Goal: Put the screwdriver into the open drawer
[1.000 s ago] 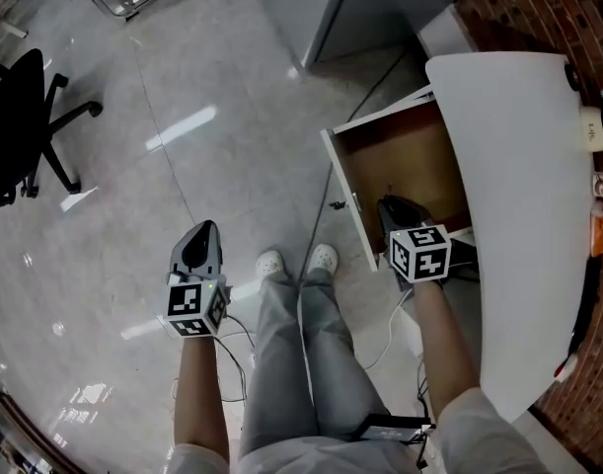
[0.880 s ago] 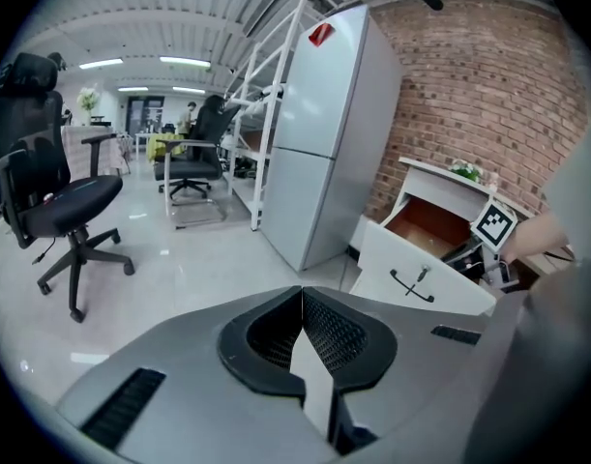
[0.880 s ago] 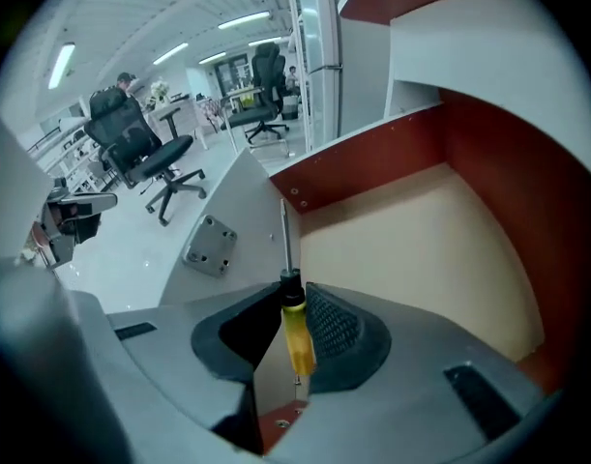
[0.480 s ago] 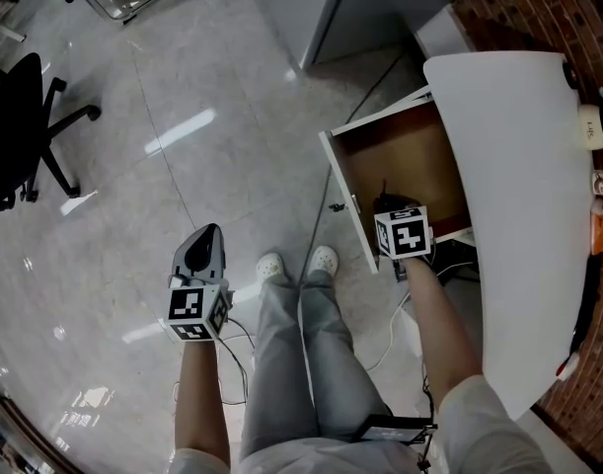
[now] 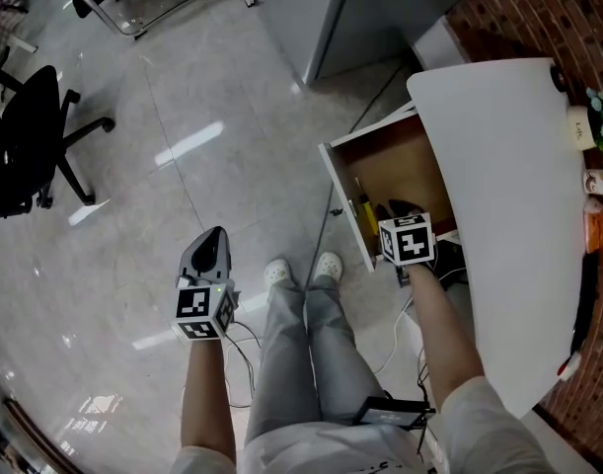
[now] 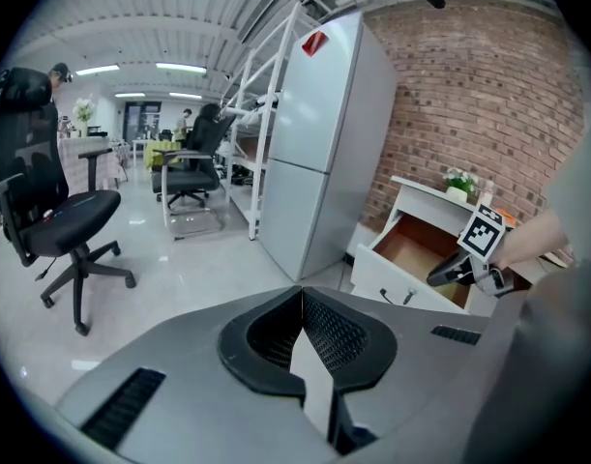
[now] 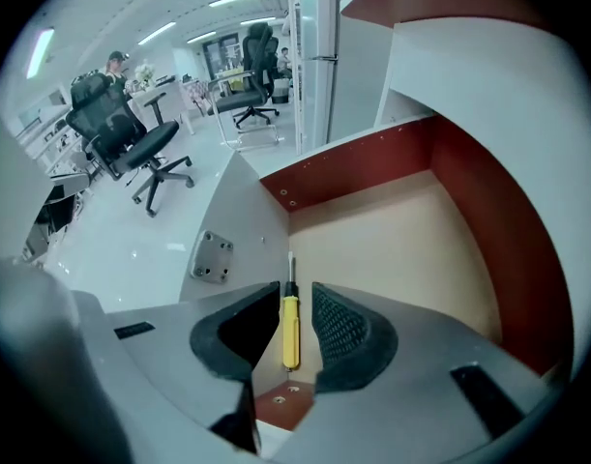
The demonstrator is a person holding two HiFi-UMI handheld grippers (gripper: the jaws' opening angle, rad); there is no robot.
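two grippers show in the head view. the left gripper (image 5: pixel 214 235) hangs over pale glossy floor tiles (image 5: pixel 163 117). the right gripper (image 5: pixel 405 210) is at the open drawer (image 5: pixel 345 205) under a white counter (image 5: pixel 508 186), and the yellow screwdriver (image 5: pixel 364 208) lies inside near the drawer front. left gripper view: fingers (image 6: pixel 339 332) pressed together on nothing, with a grey fridge (image 6: pixel 324 133) and a brick wall (image 6: pixel 469 95) ahead. right gripper view: fingers (image 7: pixel 345 325) apart, the screwdriver (image 7: pixel 290 332) on the drawer floor between them, clear of both.

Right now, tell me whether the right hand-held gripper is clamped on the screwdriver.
No: the right hand-held gripper has its jaws apart, and the yellow screwdriver lies free on the drawer floor.
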